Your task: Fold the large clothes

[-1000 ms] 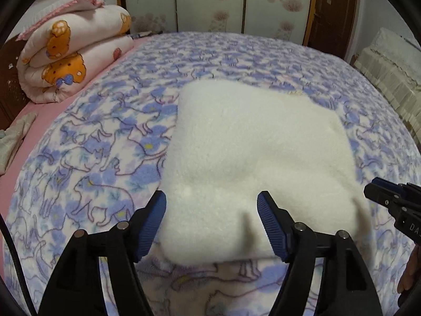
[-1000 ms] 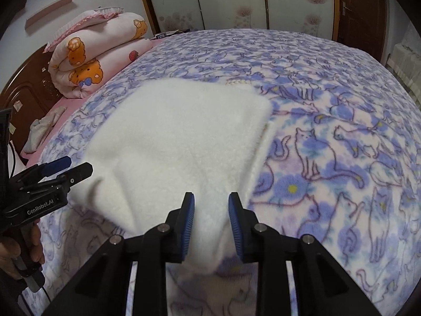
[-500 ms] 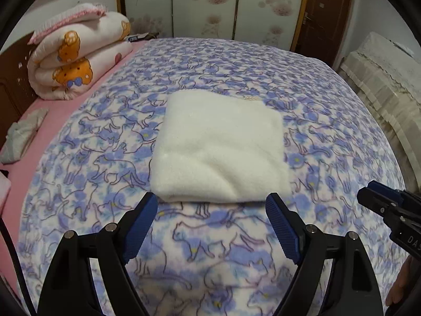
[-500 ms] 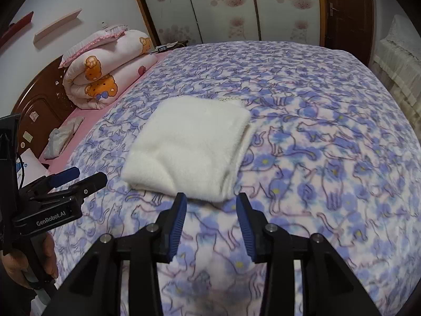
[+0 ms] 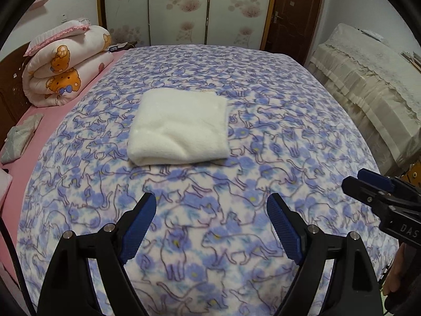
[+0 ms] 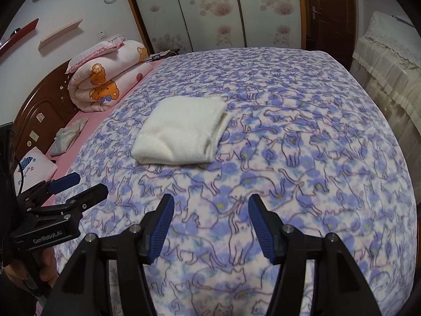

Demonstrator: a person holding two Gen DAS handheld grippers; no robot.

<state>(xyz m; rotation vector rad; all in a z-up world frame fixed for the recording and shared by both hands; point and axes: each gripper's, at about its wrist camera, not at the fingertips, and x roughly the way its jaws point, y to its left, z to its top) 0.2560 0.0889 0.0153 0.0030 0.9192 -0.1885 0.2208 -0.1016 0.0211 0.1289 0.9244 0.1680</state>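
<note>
A white fleece garment (image 5: 180, 127) (image 6: 181, 130) lies folded into a thick rectangle on the blue cat-print bedspread (image 5: 210, 210) (image 6: 302, 158). My left gripper (image 5: 211, 205) hangs above the bedspread, well short of the garment, open with nothing between its blue pads. My right gripper (image 6: 210, 206) is likewise raised and back from the garment; its jaws are opening and hold nothing. Each gripper also shows at the other view's edge: the right gripper (image 5: 368, 184) in the left wrist view, the left gripper (image 6: 71, 189) in the right wrist view, held by a hand (image 6: 44, 266).
A rolled pink quilt with bear print (image 5: 65, 65) (image 6: 105, 76) lies at the bed's left by the wooden headboard (image 6: 44, 110). Small cloths (image 5: 21, 137) rest on the pink sheet. A lace-covered piece of furniture (image 5: 368, 92) stands right of the bed. Wardrobe doors and a brown door (image 5: 294, 13) lie behind.
Both grippers let go of the folded garment's near edge and pulled back and up from it. The right jaws widened a lot, the left a little. The garment stays flat.
</note>
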